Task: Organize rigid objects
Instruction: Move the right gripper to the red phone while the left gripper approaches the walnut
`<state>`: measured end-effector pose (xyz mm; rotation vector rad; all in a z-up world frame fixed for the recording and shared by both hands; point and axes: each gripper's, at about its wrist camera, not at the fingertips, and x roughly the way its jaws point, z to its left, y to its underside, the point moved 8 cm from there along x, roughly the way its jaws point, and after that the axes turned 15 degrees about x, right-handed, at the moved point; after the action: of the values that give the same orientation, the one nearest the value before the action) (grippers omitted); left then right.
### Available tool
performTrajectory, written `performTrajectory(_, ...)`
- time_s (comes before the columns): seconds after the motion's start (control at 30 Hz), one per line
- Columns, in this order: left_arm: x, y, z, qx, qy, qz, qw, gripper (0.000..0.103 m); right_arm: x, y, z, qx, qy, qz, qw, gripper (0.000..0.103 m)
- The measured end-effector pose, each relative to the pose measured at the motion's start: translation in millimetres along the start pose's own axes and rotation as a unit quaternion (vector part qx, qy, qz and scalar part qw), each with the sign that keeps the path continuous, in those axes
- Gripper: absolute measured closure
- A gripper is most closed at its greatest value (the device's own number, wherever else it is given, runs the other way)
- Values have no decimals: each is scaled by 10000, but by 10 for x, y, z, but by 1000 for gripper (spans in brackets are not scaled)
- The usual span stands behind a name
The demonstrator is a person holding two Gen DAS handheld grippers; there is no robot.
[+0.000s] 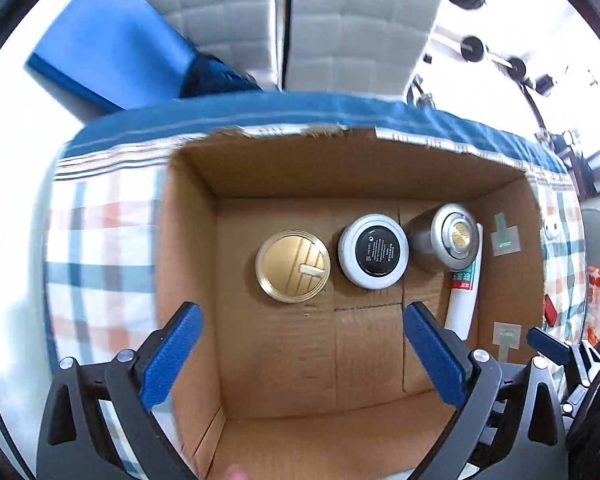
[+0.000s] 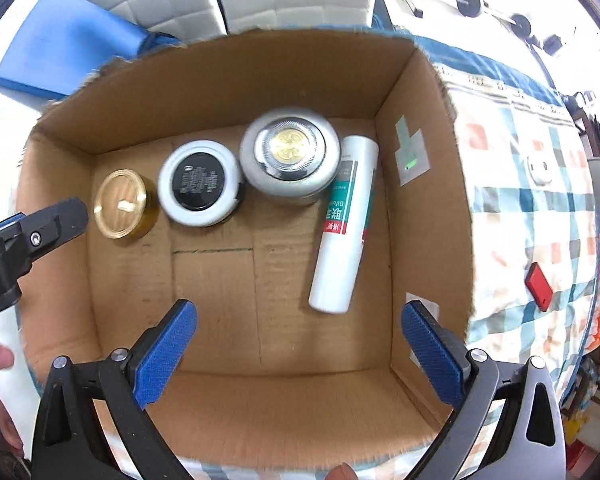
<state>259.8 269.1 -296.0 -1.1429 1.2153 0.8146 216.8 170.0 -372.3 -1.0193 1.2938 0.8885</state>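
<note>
An open cardboard box (image 1: 188,248) (image 2: 424,184) holds a gold-lidded jar (image 1: 293,266) (image 2: 121,203), a white jar with a black top (image 1: 373,256) (image 2: 198,183), a silver tin with a gold emblem (image 1: 454,236) (image 2: 290,150) and a white tube with green print (image 1: 462,300) (image 2: 346,224) lying flat. My left gripper (image 1: 302,360) is open and empty above the box's near floor. My right gripper (image 2: 298,360) is open and empty above the box's near edge. The left gripper's finger (image 2: 56,220) shows at the left of the right wrist view.
The box sits on a checked cloth (image 1: 100,248) (image 2: 532,208) over a table. A red object (image 2: 539,286) and a white round thing (image 2: 540,168) lie on the cloth to the right. White chairs (image 1: 340,28) and a blue panel (image 1: 112,40) stand behind.
</note>
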Motion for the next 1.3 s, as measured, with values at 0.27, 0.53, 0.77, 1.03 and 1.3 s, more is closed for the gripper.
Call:
performTrajectory(0.27,-665,232,-26,-218,-216,-472,9984,0,-833,-86,-297,-335,-341,-338,9983,0)
performTrajectory(0.53,-1194,376,-142,-327,-593,-872,9939,0,-1289,-12,-568,-461,-773,-611,9941,0)
performTrajectory(0.77,-1467,288,-554,-329,-671,-1112,9910,0,-1564,22,-825,-510,-1220,-668,9890,0)
performTrajectory(1.03,-1397,-318,-1689,111,-552,-1282,9902,0,-1637,-337,-1886,-172,-1342,-530,9894,0)
performTrajectory(1.3,-536,-731,-2926,277,-444,-743,9959,0,-1101,-985,-3485,105,-723,-220,9971,0)
